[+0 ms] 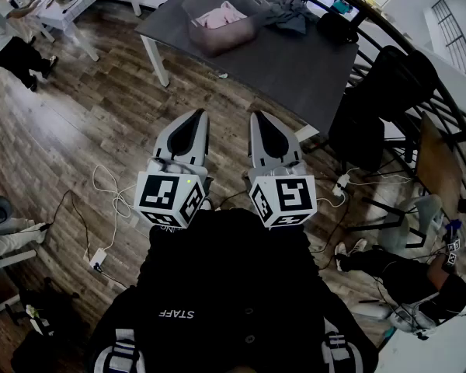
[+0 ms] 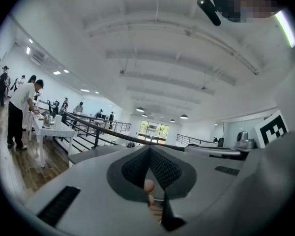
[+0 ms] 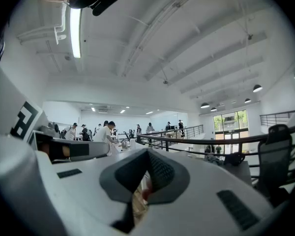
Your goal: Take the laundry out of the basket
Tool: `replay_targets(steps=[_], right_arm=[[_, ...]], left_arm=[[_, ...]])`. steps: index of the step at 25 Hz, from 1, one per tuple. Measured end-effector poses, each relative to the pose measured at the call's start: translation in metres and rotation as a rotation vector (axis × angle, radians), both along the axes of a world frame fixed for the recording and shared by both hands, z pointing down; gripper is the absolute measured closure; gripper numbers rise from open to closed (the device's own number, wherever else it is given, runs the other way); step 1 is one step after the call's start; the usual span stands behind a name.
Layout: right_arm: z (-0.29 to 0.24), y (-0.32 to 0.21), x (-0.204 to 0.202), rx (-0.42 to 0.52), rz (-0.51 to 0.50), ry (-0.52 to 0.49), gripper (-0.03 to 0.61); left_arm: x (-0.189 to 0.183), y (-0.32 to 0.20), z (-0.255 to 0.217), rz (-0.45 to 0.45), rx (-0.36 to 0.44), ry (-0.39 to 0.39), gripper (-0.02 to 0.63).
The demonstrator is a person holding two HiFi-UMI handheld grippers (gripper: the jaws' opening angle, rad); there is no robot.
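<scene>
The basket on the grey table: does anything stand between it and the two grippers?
Nothing visible does. Only wooden floor lies between the left gripper, the right gripper and the table. The basket stands near its front edge; a dark cloth lies to its right.

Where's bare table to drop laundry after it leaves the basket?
Free: the wide stretch of table between the basket and the near edge, running to the right corner. Narrow strip left of the basket. Crowded: far right, where a grey cloth and a dark object sit beside the basket.
</scene>
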State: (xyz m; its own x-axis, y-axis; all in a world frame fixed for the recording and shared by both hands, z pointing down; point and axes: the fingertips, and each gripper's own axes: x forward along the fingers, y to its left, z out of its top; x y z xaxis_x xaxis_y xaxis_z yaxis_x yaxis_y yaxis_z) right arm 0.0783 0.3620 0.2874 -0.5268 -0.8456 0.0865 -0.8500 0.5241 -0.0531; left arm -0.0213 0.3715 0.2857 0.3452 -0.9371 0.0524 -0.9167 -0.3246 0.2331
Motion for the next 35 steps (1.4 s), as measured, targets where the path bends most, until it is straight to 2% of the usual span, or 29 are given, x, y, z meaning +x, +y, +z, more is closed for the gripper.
replay_targets(steps=[11, 21, 26, 35], right_arm=[[0.015, -0.005, -0.029, -0.023, 0.017, 0.008, 0.565], [0.041, -0.010, -0.032, -0.082, 0.122, 0.024, 0.565], [0.047, -0.022, -0.019, -0.103, 0.183, 0.013, 0.565], [0.065, -0.069, -0.027, -0.127, 0.190, 0.039, 0.565]], left_arm=[[-0.034, -0.003, 0.017, 0.002, -0.037, 0.001, 0.612], [-0.080, 0.001, 0.040, 0.010, -0.080, 0.008, 0.612], [-0.097, -0.005, 0.048, -0.005, -0.092, 0.018, 0.612], [-0.108, -0.041, 0.065, -0.038, -0.111, 0.024, 0.612]])
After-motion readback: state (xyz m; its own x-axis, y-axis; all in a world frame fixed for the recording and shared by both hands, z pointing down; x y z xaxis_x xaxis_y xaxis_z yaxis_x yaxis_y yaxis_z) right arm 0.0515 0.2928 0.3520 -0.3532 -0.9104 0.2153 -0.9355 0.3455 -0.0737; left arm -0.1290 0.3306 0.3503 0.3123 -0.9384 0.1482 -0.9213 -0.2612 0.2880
